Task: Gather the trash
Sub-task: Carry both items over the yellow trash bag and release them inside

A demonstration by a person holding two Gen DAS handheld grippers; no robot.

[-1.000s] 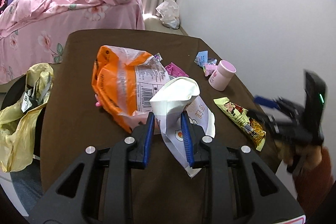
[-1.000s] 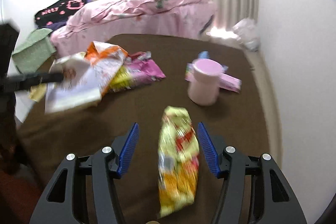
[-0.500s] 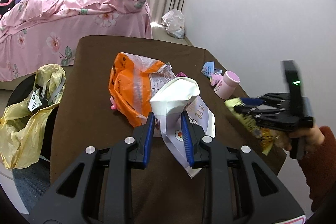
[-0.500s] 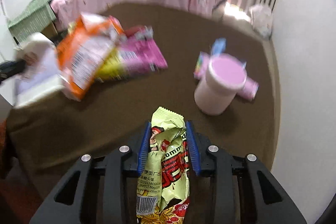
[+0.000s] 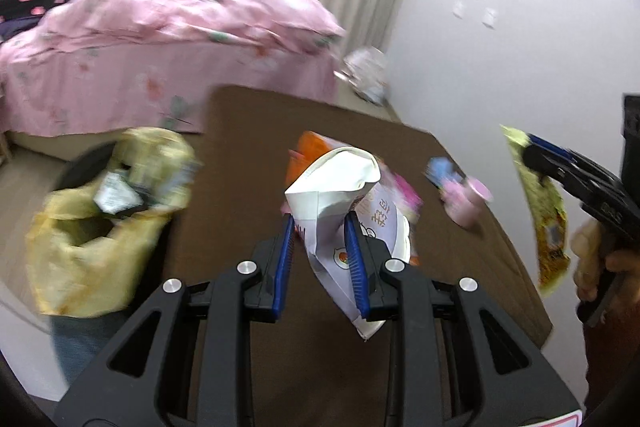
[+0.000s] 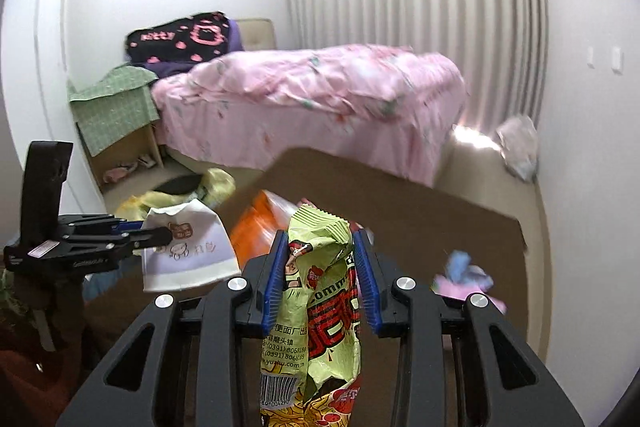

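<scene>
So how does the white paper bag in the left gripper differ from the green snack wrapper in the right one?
The white paper bag is plain with small cartoon prints; the green snack wrapper is glossy with busy red graphics and a barcode. The bag is wider and creased open on top; the wrapper is narrow, crinkled. Both are clamped and lifted off the table.

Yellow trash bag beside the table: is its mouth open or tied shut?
Open. The yellow trash bag gapes wide at the top, showing a hollow inside and scraps near its rim; no knot shows.
</scene>
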